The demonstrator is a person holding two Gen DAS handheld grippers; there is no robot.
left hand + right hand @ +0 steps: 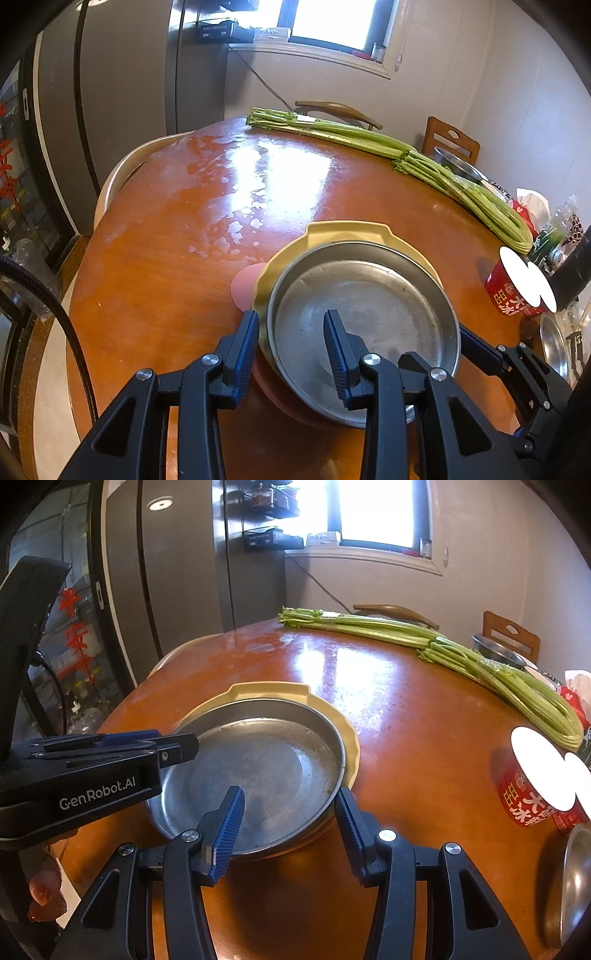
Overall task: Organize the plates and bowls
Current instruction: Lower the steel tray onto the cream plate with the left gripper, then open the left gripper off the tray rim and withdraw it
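A round metal pan [362,314] [266,768] sits in a yellow plate [347,229] [266,690], which rests on a pink plate [243,288] on the brown table [177,266]. My left gripper [291,314] straddles the stack's near left rim, one finger inside the pan and one outside, and is shut on the stack. The right wrist view shows this gripper [177,747] from the side. My right gripper [290,791] [476,347] stands open across the pan's right rim. Its left finger hovers inside the pan; its right finger is just outside the rim.
Long celery stalks [369,140] [443,642] lie along the table's far edge. A red paper cup [509,295] [528,797] stands to the right, with another metal dish [576,878] at the right edge. A steel bowl [498,651] and wooden chairs are at the back.
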